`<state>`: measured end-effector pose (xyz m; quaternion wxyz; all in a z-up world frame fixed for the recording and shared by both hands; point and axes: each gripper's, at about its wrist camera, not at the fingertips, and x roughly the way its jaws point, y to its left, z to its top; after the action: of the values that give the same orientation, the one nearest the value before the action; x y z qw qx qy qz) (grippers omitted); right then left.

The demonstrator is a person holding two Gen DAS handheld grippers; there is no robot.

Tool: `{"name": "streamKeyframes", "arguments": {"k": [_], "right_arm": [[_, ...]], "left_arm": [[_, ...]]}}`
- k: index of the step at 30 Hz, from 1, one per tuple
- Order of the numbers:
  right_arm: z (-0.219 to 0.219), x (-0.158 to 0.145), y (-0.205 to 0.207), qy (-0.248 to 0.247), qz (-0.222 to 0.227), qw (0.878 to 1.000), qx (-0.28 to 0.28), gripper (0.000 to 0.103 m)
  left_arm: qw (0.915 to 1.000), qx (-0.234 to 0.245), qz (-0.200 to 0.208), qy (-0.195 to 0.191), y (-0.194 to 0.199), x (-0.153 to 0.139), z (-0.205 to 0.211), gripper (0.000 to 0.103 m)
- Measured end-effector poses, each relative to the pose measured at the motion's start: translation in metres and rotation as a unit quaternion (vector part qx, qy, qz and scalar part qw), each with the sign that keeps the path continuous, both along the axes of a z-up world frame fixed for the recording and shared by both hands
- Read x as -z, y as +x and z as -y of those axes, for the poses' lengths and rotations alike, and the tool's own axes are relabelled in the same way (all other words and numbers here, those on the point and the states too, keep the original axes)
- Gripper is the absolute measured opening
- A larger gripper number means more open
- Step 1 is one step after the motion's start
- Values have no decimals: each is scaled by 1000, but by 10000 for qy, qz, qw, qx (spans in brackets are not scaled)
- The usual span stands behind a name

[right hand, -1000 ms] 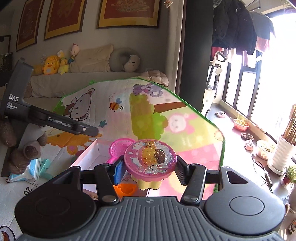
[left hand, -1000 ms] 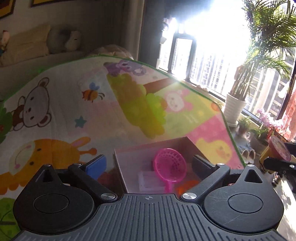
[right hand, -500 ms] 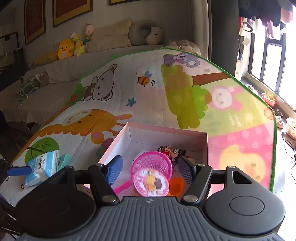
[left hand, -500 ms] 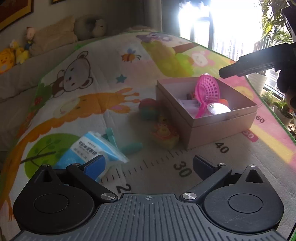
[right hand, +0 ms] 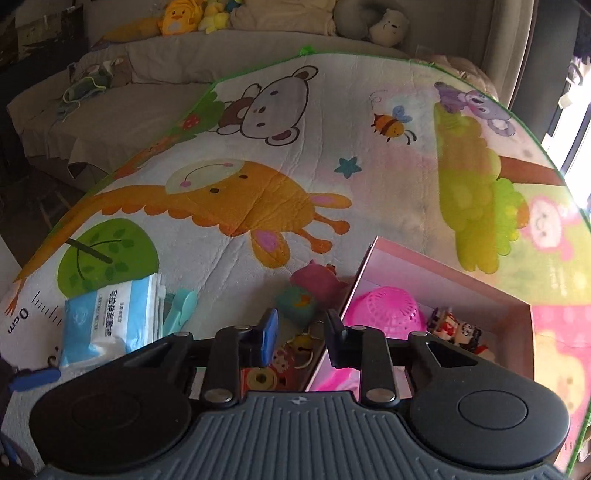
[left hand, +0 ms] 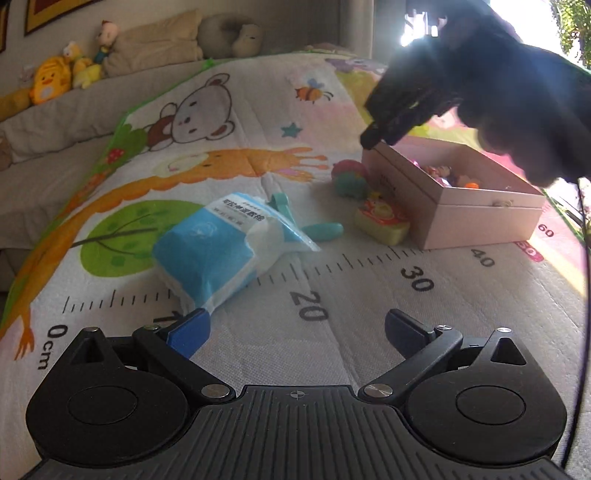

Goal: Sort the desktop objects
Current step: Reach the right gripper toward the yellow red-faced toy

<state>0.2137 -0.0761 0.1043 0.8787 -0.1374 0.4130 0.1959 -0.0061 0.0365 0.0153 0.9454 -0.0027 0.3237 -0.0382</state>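
Note:
A pink box [left hand: 476,206] sits on the play mat and holds a pink strainer [right hand: 384,314] and small toys [right hand: 458,328]. Outside it lie a blue wet-wipes pack [left hand: 221,243], a teal clip [left hand: 314,229], a green and pink toy [left hand: 349,179] and a yellow and red toy [left hand: 382,219]. My left gripper [left hand: 295,328] is open and empty, low over the mat by the pack's near end. My right gripper [right hand: 301,332] is open and empty, half closed, above the box's left wall and the toys beside it [right hand: 295,301].
The play mat [right hand: 295,184] has a printed ruler along its near edge. A sofa with plush toys [right hand: 177,14] runs behind it. The right gripper's dark body [left hand: 480,74] hangs over the box in the left wrist view.
The round pink toy that my right gripper held is gone from it, and the gripper has shifted left over the box's wall. My left gripper has pulled back and lowered toward the wipes pack.

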Motion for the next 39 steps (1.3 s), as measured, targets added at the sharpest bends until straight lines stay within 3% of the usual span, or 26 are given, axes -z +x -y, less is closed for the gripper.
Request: {"name": "streamKeyframes", "arguments": {"k": [2,5,8,10,16,22,23,25,26,27,29,35,39], "right_arm": [[-17,12,34,-225,-102,9995,219,27],[-41,35,75,-953,145,9940,513,27],[-53,58,102,-1575,237,9847,703,25],[-55,62,104,-1639,108,9840,693,21],[-59,56,48,-1239,-670,9900,-36,21],[-35,46,-31,-660,-1360,9854,-790,21],[-29,42,-49,-521,-1341,9850,-956,21],[-15,29,-81,-434,-879,9885,-1152,24],[-7,22,-98,-416,-586,9896,-1247,33],[0,18,-112,-387,-343,9905,-1276,50],[13,16,-137,-157,-174,9919,-1245,73],[23,53,-186,235,-85,9932,-1137,76],[34,64,-205,-391,710,9904,-1121,77]], "left_arm": [[10000,-13,72,-30,-6,-1,-2,103],[9997,-161,137,-103,-11,-5,-9,103],[9993,-275,170,-178,-16,-7,-17,103],[9990,-316,182,-263,-19,-7,-23,103],[9988,-275,123,-394,-15,-4,-25,103],[9993,-111,74,-359,-14,-2,-18,103],[9994,-91,54,-341,-14,-2,-17,103],[9995,-92,47,-303,-14,-2,-16,103],[9995,-140,48,-278,-13,-2,-17,103],[9994,-214,45,-252,-11,-3,-18,103],[9990,-398,64,-185,-5,-5,-22,103],[9983,-572,91,99,13,-18,-16,103],[9989,-378,62,285,16,-23,2,103]]}}
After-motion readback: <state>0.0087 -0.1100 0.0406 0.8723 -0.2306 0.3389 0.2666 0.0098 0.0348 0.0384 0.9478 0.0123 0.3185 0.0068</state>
